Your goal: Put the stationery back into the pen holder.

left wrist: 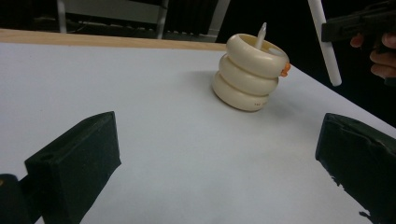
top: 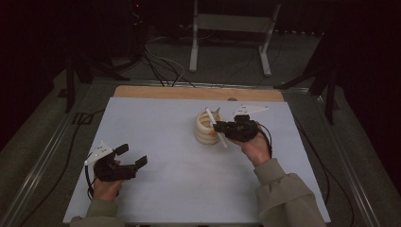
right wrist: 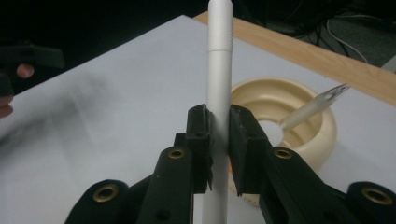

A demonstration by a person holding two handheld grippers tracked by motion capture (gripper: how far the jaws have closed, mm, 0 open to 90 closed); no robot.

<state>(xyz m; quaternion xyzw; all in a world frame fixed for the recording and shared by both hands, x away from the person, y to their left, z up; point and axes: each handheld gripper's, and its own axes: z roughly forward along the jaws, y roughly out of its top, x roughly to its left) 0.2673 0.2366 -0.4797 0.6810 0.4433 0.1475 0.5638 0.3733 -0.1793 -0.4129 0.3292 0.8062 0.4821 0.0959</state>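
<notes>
White pen [top: 216, 127] sits clamped between the jaws of the right hand-held gripper [top: 226, 129], slanting just beside the cream ringed holder [top: 207, 128], which stands right of centre toward the far side of the desk [top: 161, 123]. A second pen [left wrist: 260, 36] pokes from the holder. The left hand-held gripper [top: 132, 156] rests near the desk's near-left edge, jaws spread and empty, with bare surface between it and the holder.
</notes>
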